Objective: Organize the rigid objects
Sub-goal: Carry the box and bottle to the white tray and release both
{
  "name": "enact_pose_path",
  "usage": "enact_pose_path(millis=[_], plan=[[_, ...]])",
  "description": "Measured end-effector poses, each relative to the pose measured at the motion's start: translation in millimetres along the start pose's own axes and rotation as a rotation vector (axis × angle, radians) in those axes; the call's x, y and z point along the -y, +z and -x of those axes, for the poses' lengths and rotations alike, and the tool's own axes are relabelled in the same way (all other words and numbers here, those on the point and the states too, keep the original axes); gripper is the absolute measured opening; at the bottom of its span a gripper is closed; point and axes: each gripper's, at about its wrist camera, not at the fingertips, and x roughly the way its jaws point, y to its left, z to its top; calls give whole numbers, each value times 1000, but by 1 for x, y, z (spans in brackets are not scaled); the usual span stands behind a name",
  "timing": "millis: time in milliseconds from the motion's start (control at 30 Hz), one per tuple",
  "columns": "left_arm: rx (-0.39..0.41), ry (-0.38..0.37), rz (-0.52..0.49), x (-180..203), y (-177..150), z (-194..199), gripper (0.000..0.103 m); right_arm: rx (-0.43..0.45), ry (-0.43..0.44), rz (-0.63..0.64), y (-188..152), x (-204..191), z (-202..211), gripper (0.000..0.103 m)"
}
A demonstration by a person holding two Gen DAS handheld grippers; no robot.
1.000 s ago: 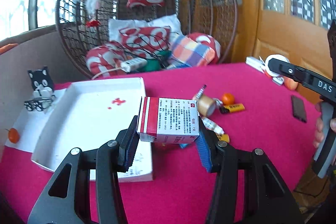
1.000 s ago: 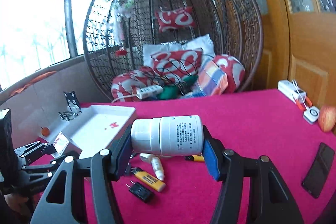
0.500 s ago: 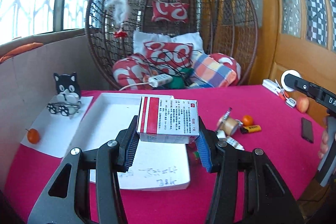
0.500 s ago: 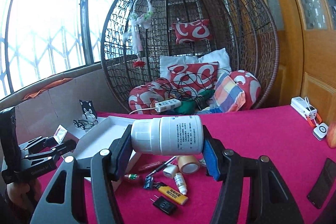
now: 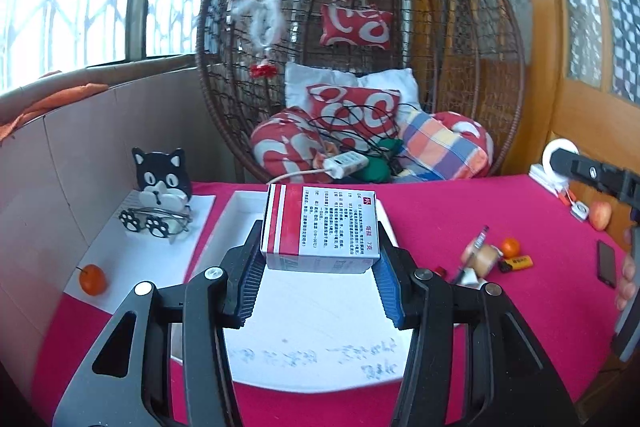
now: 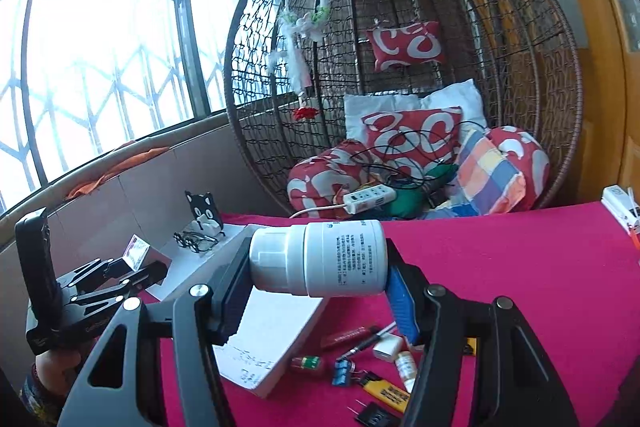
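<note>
A red-and-white medicine box (image 5: 320,227) sits level between the blue pads of my left gripper (image 5: 320,255), which is shut on it above the white tray (image 5: 312,323). A white pill bottle (image 6: 320,263) lies sideways in my right gripper (image 6: 316,281), which is shut on it, cap to the left. It hangs over the tray's near right corner (image 6: 272,343). The right wrist view also has the left gripper (image 6: 112,277) and its box (image 6: 138,251) at the far left. The other gripper's body (image 5: 592,175) shows at the right edge of the left wrist view.
Loose items lie on the pink cloth right of the tray: yellow lighter (image 6: 386,393), black plug (image 6: 372,417), blue connector (image 6: 342,375), small vial (image 6: 406,365), tape roll (image 5: 482,257), orange (image 5: 510,247), phone (image 5: 606,265). A cat-shaped stand with glasses (image 5: 162,183) is on the left. A wicker hanging chair stands behind.
Both grippers rose and drew back with their loads. The left one shifted from the tray's right side to above the tray. More of the window and chair now shows.
</note>
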Motion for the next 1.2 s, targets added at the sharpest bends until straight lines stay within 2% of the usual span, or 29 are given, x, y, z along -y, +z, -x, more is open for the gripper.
enact_pose_path(millis=[200, 300, 433, 533, 733, 867, 1033, 1200], plan=[[-44, 21, 83, -38, 12, -23, 50, -37, 44, 2, 6, -18, -28, 60], [-73, 41, 84, -44, 12, -40, 50, -70, 62, 7, 8, -28, -47, 60], [-158, 44, 82, -46, 5, -80, 50, -127, 79, 10, 5, -39, -79, 60], [-229, 41, 80, -46, -2, -110, 50, -170, 59, 37, -5, -46, -105, 60], [-318, 40, 104, -48, -9, -156, 50, -297, 32, 17, -32, -49, -157, 60], [-374, 71, 116, -51, -18, -179, 50, -360, 10, 57, -47, -57, -183, 60], [-409, 66, 155, -58, -30, -189, 50, -391, -17, 76, -62, -59, -200, 60], [-408, 64, 145, -58, -28, -192, 50, -384, -45, 80, -63, -57, -207, 61]])
